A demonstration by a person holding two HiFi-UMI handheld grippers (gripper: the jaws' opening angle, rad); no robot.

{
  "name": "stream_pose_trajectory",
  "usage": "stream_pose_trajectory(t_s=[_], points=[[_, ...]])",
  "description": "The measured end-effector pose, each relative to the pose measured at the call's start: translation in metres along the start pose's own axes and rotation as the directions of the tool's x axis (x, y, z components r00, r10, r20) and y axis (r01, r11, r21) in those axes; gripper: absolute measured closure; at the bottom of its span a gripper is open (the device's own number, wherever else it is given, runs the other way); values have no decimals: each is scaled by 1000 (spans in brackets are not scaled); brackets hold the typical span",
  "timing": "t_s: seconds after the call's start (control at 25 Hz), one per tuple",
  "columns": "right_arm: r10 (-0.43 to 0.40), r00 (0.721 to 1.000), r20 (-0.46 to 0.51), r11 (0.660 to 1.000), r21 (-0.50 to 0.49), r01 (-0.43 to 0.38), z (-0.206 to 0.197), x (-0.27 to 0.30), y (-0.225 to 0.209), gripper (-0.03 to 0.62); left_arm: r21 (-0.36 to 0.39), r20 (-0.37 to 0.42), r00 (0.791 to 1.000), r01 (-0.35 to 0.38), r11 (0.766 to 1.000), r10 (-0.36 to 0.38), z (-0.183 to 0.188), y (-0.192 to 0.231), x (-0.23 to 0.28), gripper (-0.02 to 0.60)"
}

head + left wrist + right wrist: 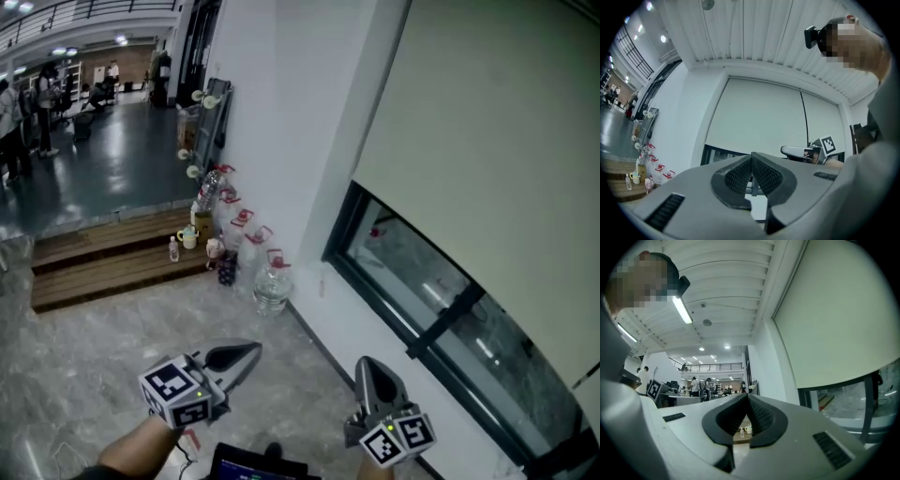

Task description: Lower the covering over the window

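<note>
- Cream roller blind (487,122) fills the upper right of the head view. It hangs partway down, and its bottom edge slants from mid-frame towards the right edge. The left gripper view shows it centre frame (759,117), and the right gripper view shows it on the right (843,310).
- White wall (272,112) runs from the top centre down beside the blind.
- Grey marbled floor (84,366) takes up the lower left of the head view.
- Below the blind's edge, the dark-framed window (450,309) is uncovered, its glass crossed by a black bar.
- A wooden step (103,262) lies at mid-left, where the marble meets a darker, glossy floor.
- Clear water jugs (272,286) with red handles stand in a row against the foot of the wall.
- Left gripper (246,354), low and left of centre, points up-frame. Its own view shows the jaws (752,157) clenched tip to tip with nothing between them, and it is well apart from the blind.
- Right gripper (370,367), low and right of centre, is near the sill. Its jaws (746,397) are also closed on nothing.
- A pale mug (187,238) sits on the step.
</note>
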State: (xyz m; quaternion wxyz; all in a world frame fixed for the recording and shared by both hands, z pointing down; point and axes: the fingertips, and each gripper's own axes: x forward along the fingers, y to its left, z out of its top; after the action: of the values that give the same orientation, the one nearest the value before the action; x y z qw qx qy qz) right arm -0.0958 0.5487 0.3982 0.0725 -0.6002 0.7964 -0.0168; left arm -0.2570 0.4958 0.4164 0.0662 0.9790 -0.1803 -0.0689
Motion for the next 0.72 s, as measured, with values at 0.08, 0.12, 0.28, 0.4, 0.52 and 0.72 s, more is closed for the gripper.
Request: stream_pose_trajectory(t_s=[0.08, 0.12, 0.28, 0.4, 0.52, 0.72], points=[[15, 1000, 3, 1000, 2, -15, 0, 15, -20, 591, 8, -12, 1000, -25, 1000, 25, 1, 13, 22, 584], [21, 1000, 8, 1000, 1, -21, 2, 22, -32, 591, 17, -21, 999, -37, 999, 37, 2, 19, 34, 584], [41, 999, 22, 999, 19, -41, 9, 50, -83, 591, 52, -24, 998, -60, 997, 61, 9, 41, 85, 584], [75, 997, 16, 997, 6, -75, 14, 70, -111, 591, 64, -9, 998, -61, 996, 62, 12, 52, 114, 584], [117, 993, 27, 993, -11, -117, 21, 86, -135, 591, 13, 7, 999, -35, 999, 35, 11, 58, 137, 584], [141, 990, 29, 990, -12, -140, 32, 116, -161, 591, 21, 2, 998, -55, 998, 55, 23, 76, 167, 584]])
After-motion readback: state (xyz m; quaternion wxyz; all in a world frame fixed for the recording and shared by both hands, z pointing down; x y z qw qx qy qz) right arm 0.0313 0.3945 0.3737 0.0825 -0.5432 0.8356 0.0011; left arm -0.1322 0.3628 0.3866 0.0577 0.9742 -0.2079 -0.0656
